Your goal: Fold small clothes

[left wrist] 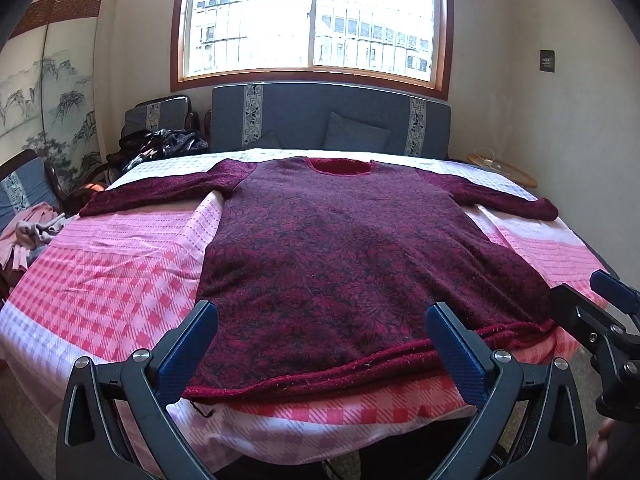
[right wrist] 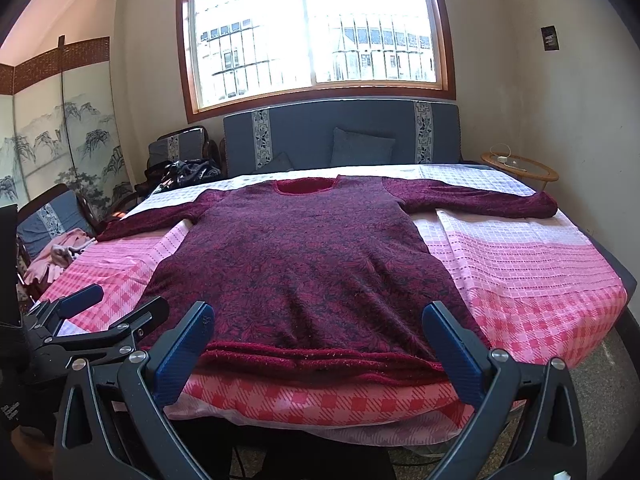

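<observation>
Dark red knitted long-sleeved sweater with a leaf pattern (left wrist: 360, 248) lies flat, front up, on the bed with the pink-and-white checked cover (left wrist: 120, 280). Both sleeves spread out sideways, neckline towards the window end, hem at the near edge of the bed. Hem band is slightly rumpled, with a loose thread hanging off its left corner.

Left hand-held gripper (left wrist: 322, 344): released, blue-padded fingers (left wrist: 188, 356) wide apart, hovering just above the left half of the hem. Nothing between the fingers; not touching the fabric as far as I can tell.

Right hand-held gripper (right wrist: 318, 344): also released, blue fingers (right wrist: 452, 354) spread wide over the right half of the hem, nothing grasped. The right wrist view also shows the left one at the left edge, beside the sweater's lower left corner; the left wrist view shows the right one at its right edge, near the lower right corner.

Background: large wood-framed window (right wrist: 316, 28) with bars outside, blue-grey upholstered sofa with patterned strips (right wrist: 340, 136) against the wall behind the bed, grey-blue cushion (right wrist: 362, 148) on it. Pile of dark clothes (left wrist: 164, 146) on a chair at far left, pink garments (left wrist: 28, 232) heaped beside the bed's left edge. Folding screen with an ink mountain painting (right wrist: 64, 136) on the left wall, small round wooden side table (right wrist: 520, 166) at far right.
</observation>
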